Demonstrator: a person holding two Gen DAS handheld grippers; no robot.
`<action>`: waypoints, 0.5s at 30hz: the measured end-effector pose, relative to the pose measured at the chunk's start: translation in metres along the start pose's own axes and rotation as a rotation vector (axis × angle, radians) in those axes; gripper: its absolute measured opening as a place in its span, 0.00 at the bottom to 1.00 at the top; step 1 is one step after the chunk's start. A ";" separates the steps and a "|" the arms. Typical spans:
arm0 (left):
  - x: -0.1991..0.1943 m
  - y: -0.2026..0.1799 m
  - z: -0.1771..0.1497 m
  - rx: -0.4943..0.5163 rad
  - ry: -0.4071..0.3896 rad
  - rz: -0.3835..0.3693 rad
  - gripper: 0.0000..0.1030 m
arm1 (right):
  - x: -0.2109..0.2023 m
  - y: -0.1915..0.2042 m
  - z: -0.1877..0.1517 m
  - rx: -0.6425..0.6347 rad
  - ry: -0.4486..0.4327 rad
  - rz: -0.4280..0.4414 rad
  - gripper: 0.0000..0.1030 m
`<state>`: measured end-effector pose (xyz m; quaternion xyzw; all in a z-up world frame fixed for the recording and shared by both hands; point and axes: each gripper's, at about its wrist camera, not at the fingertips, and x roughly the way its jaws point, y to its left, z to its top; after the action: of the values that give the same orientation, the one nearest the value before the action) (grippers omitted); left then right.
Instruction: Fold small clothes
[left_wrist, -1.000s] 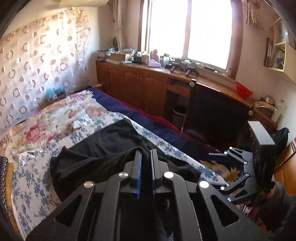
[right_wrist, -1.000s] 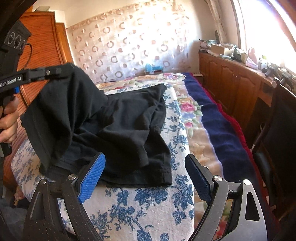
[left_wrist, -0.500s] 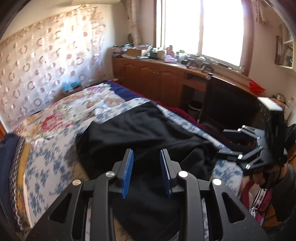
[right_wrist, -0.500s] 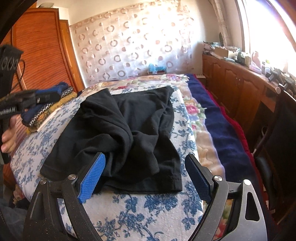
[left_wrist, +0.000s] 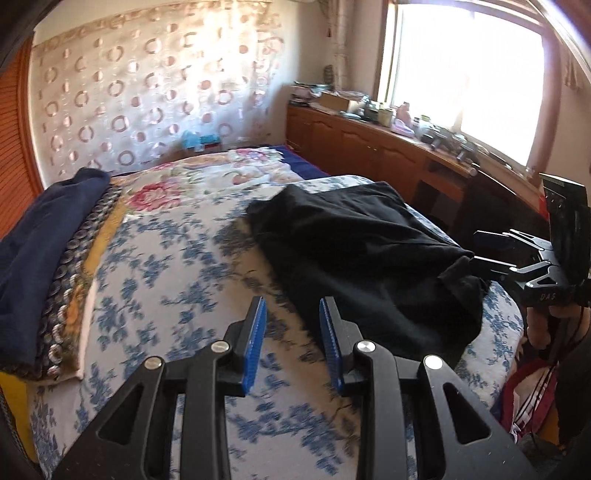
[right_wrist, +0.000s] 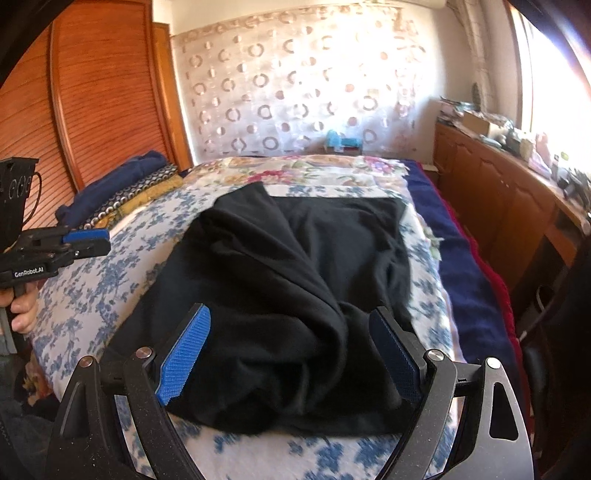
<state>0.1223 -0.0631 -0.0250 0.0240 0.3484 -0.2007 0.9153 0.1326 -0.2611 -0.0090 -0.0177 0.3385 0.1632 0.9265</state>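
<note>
While empty, left gripper (left_wrist: 291, 345) stands part-open beside black garment (left_wrist: 365, 254)

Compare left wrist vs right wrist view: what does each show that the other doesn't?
Left wrist only: the window and the right gripper seen from the side, at the garment's edge.
Right wrist only: the slatted wooden doors and the left gripper from the side, nothing between its fingers.
Both: the black garment on the floral bedspread, and the stack of folded clothes.

Bright daylight enters through a large window (left_wrist: 469, 77). Under it runs a long wooden cabinet (left_wrist: 369, 147). A circle-patterned curtain (right_wrist: 306, 92) covers the far wall, and a slatted wooden wardrobe (right_wrist: 99, 103) stands beside the bed (left_wrist: 177, 266).
</note>
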 end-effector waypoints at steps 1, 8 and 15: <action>-0.002 0.003 -0.001 -0.005 -0.003 0.005 0.28 | 0.003 0.003 0.003 -0.007 0.002 0.005 0.87; -0.011 0.020 -0.009 -0.029 -0.018 0.036 0.28 | 0.020 0.027 0.025 -0.073 0.008 0.030 0.87; -0.009 0.026 -0.019 -0.052 -0.024 0.065 0.28 | 0.043 0.045 0.050 -0.150 0.034 0.049 0.87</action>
<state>0.1146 -0.0332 -0.0360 0.0091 0.3417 -0.1620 0.9257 0.1800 -0.1989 0.0057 -0.0818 0.3414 0.2103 0.9124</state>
